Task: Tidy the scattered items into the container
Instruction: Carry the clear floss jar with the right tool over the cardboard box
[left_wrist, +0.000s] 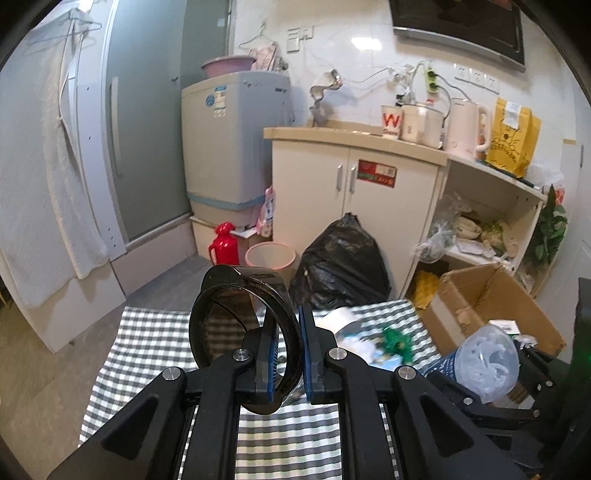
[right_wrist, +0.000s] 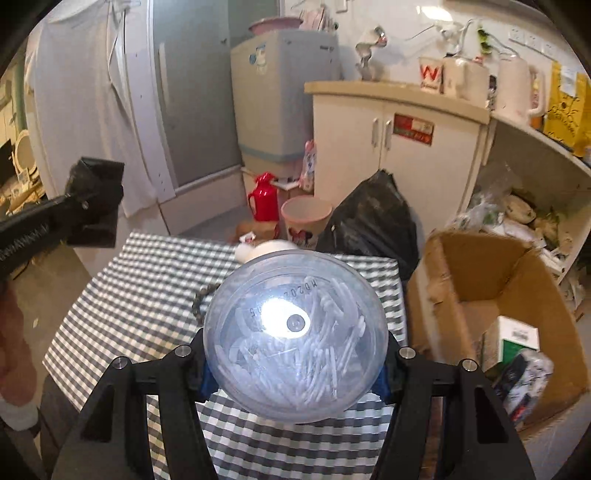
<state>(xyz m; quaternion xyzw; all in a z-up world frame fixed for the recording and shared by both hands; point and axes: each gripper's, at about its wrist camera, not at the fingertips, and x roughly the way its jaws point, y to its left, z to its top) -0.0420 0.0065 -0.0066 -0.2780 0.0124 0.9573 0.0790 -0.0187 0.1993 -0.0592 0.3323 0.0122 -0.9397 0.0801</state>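
Observation:
My left gripper (left_wrist: 287, 360) is shut on the rim of a dark smoky cup (left_wrist: 229, 325), held tilted above the checked tablecloth (left_wrist: 147, 339). My right gripper (right_wrist: 295, 365) is shut on a round clear tub of cotton swabs (right_wrist: 295, 343), its base facing the camera; the same tub (left_wrist: 487, 365) shows at the right of the left wrist view. An open cardboard box (right_wrist: 491, 295) stands on the floor right of the table, with a few items inside. On the cloth lie a white item (right_wrist: 258, 251), a bead string (right_wrist: 199, 299) and a blurred green thing (left_wrist: 397, 339).
A black rubbish bag (left_wrist: 340, 262), a pink bin (left_wrist: 269, 258) and a red flask (left_wrist: 221, 242) stand on the floor beyond the table. A white cabinet (left_wrist: 354, 184), open shelves (left_wrist: 487, 221) and a washing machine (left_wrist: 232, 147) line the far wall. A sleeve (right_wrist: 14, 354) shows at the left edge.

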